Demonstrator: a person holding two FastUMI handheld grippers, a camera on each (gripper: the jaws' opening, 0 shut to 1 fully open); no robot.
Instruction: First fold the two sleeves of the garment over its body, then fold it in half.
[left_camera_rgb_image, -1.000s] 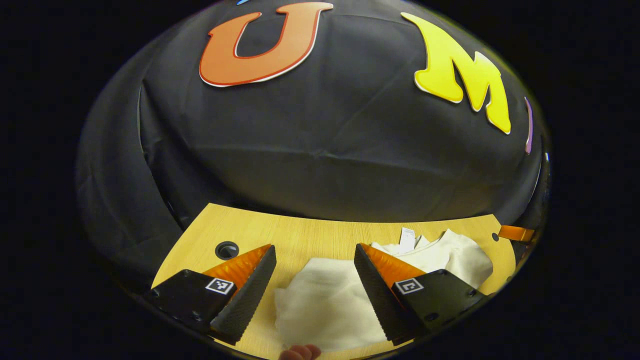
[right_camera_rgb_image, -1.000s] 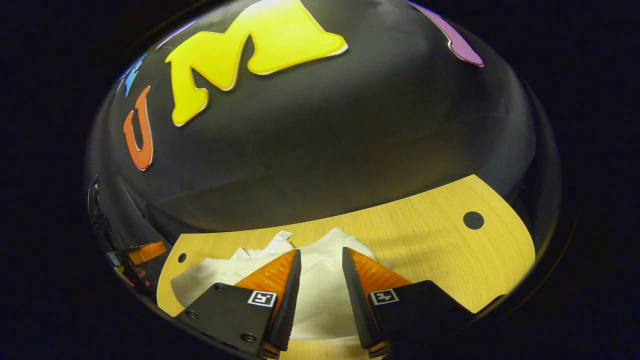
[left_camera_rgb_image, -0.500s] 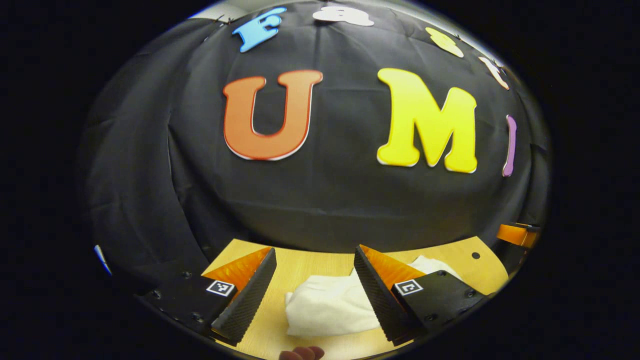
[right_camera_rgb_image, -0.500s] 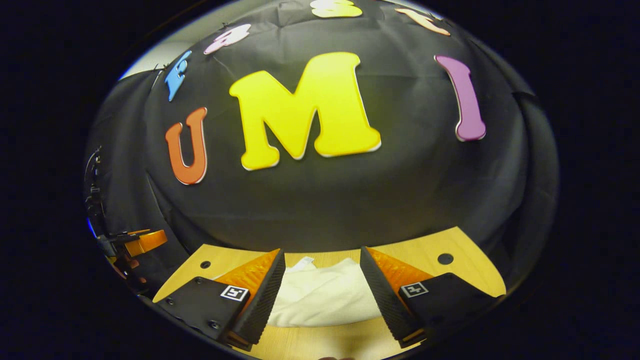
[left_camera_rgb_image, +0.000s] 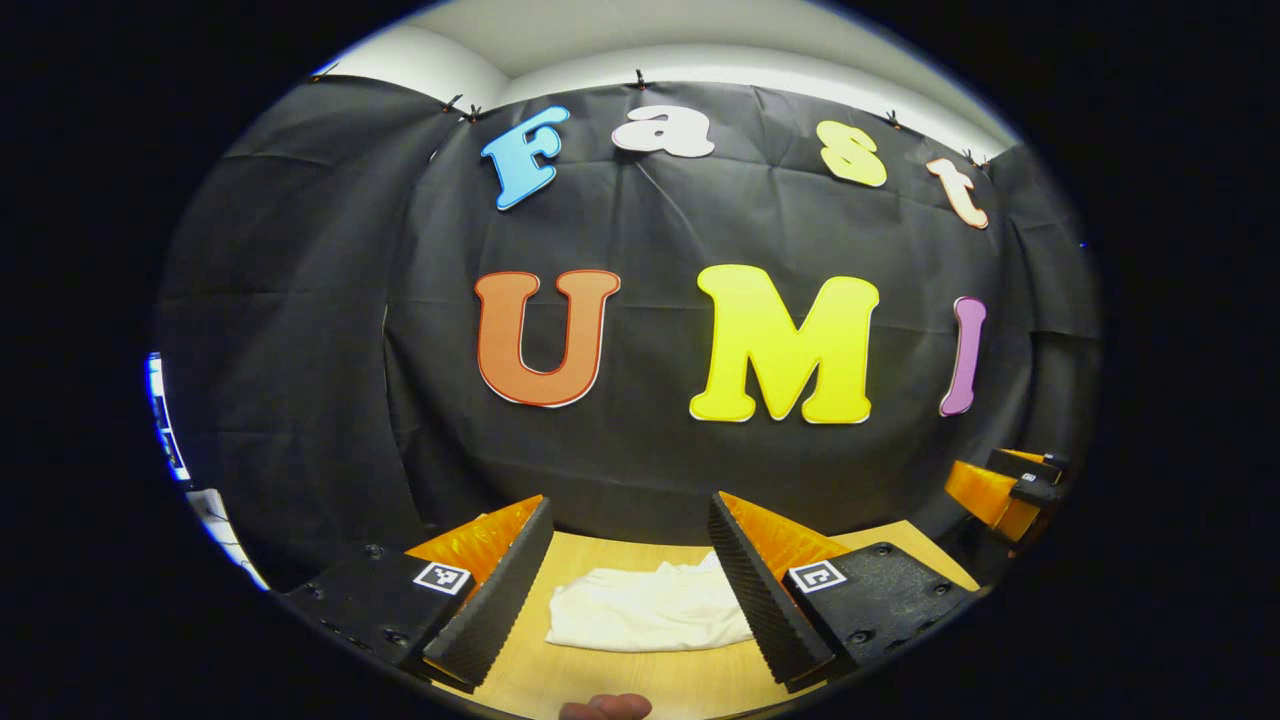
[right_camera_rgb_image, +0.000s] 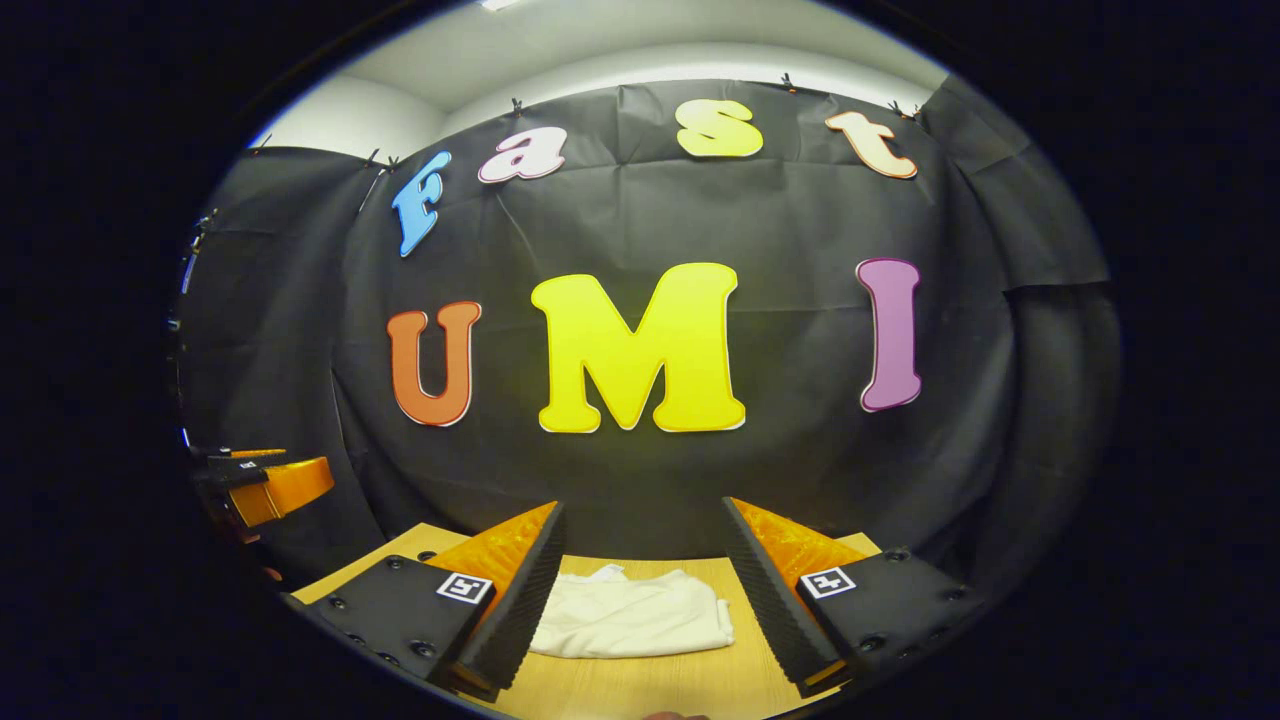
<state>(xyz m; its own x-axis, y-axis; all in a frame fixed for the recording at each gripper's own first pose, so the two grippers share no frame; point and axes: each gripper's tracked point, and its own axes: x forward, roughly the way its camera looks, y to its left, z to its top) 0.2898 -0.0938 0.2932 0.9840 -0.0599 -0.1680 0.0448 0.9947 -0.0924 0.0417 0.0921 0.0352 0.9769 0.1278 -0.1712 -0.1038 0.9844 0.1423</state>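
Meanwhile, both views had changed a lot compared with one second before. Earlier the cameras looked down at the wooden table (left_camera_rgb_image: 640, 680) from close above, and the white garment (left_camera_rgb_image: 645, 608) took a large part of the lower picture, lying loosely with its label visible. Now both cameras looked almost level at the black cloth wall (left_camera_rgb_image: 400, 350), with the pale ceiling above it, and the table was only a thin strip at the bottom. The garment was seen smaller and farther away, as a flat folded bundle resting on the table, and nothing held it.

The left gripper (left_camera_rgb_image: 630, 575) was held above the table's near part, apart from the cloth, pointing forward at the wall. Its two fingers stood wide apart with nothing between them, as they did one second ago. In the left gripper view the garment lay on the table beyond the gap, partly hidden behind the finger (left_camera_rgb_image: 760, 580) on the picture's right side. A fingertip of the person's hand (left_camera_rgb_image: 605, 708) appeared at the bottom edge.

The right gripper (right_camera_rgb_image: 640, 580) was also raised and level, pointing at the wall. One second ago its fingers were narrow over the cloth; now they were spread wide and empty. In the right gripper view the garment (right_camera_rgb_image: 630, 615) lay on the table (right_camera_rgb_image: 640, 685) between the two fingers, not touching them.

Each gripper also showed in the other's view, at the side edge and well apart: the right gripper (left_camera_rgb_image: 1005, 485) in the left gripper view, and the left gripper (right_camera_rgb_image: 265, 480) in the right gripper view.
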